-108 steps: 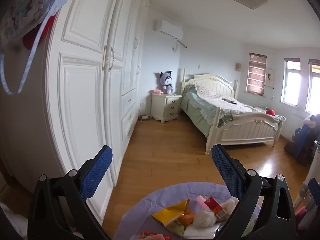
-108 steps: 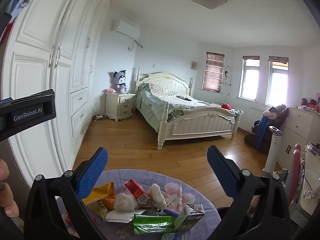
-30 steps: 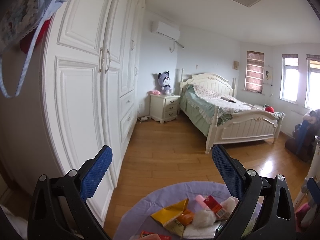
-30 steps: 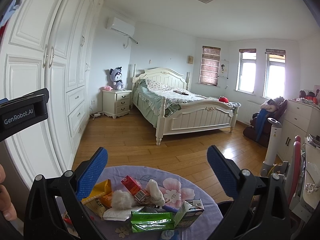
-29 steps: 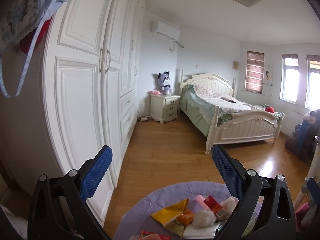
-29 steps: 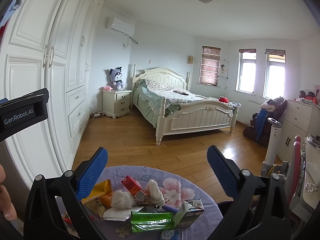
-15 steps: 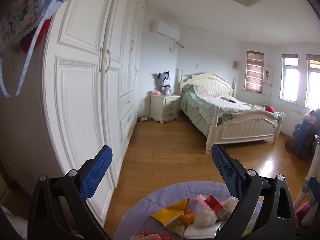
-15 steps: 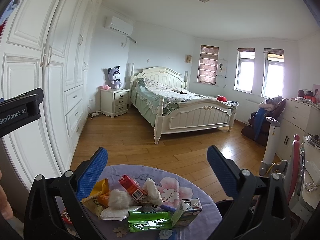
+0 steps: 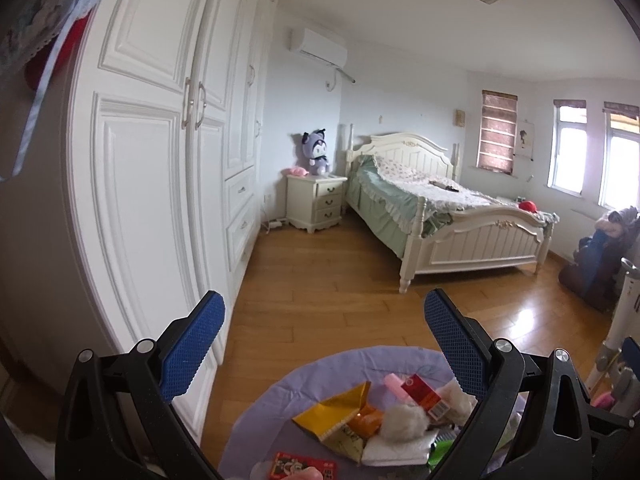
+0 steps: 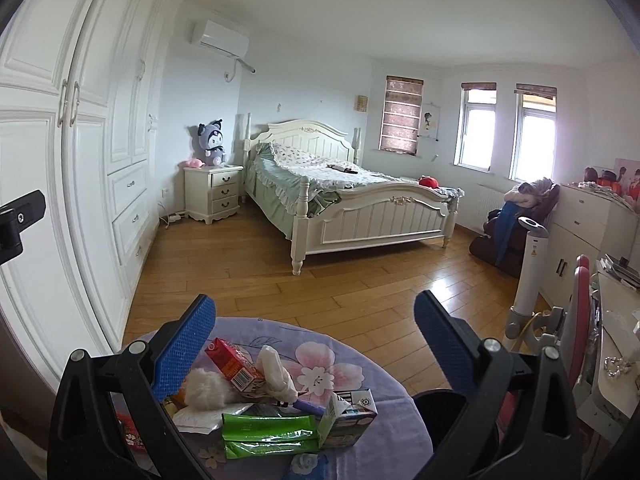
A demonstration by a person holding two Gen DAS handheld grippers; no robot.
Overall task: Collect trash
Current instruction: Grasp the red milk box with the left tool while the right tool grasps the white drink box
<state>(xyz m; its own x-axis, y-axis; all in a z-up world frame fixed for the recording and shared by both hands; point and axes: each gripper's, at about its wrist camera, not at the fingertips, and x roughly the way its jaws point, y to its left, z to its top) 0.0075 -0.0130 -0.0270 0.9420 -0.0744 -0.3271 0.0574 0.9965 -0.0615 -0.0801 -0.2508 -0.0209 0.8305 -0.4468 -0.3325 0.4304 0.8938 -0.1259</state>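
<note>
Bedroom beyond round table (image 10: 384, 372), both grippers' fingers spread empty, green wrapper (image 10: 268, 434) clear only at right

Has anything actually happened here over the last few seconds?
Only the right gripper has shifted: its view swung rightward and a bit closer over the trash pile, pushing the left gripper's body to the frame edge. Nothing was grasped. Both grippers remain open, the left gripper steady, the trash unmoved.

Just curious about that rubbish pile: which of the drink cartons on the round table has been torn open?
The white carton at the pile's right edge, beside the green wrapper: its top flap gapes open. The red carton farther back lies on its side, apparently closed.
</note>
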